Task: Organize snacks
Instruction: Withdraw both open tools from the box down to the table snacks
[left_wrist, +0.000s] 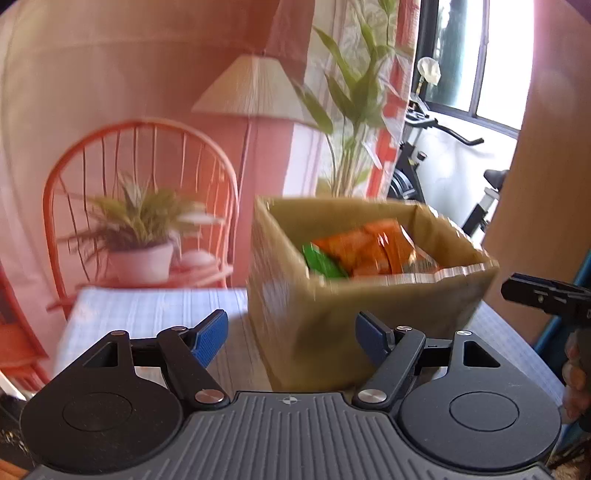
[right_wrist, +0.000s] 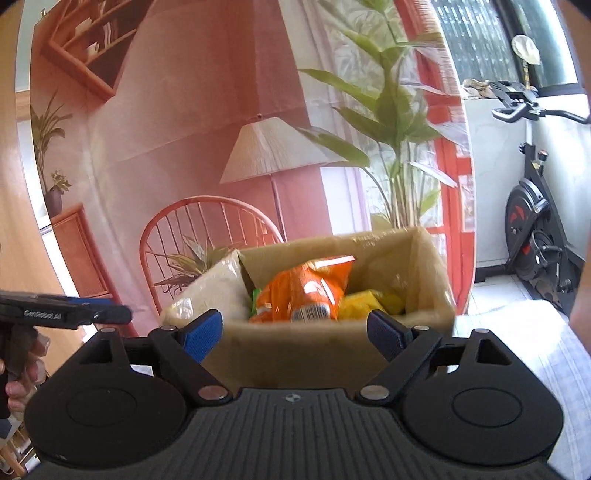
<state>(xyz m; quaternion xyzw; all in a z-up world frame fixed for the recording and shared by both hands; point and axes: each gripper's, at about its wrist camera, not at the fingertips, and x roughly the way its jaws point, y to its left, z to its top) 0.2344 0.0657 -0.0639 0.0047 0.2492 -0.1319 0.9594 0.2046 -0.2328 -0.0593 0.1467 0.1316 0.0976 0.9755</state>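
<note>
A table (left_wrist: 236, 354) carries everything here, its wood-toned top bare in a strip at the middle. A pale blue checked cloth (left_wrist: 147, 310) covers the far left part, and a similar cloth shows again at the right edge (whether it is one piece cannot be told). Directly on the table stands an open cardboard box (left_wrist: 332, 325), upright, beside the left cloth.

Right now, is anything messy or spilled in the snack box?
Nothing has spilled. The orange snack bag lies crumpled and tilted in the cardboard box, jumbled with a green packet and a yellow one.
</note>
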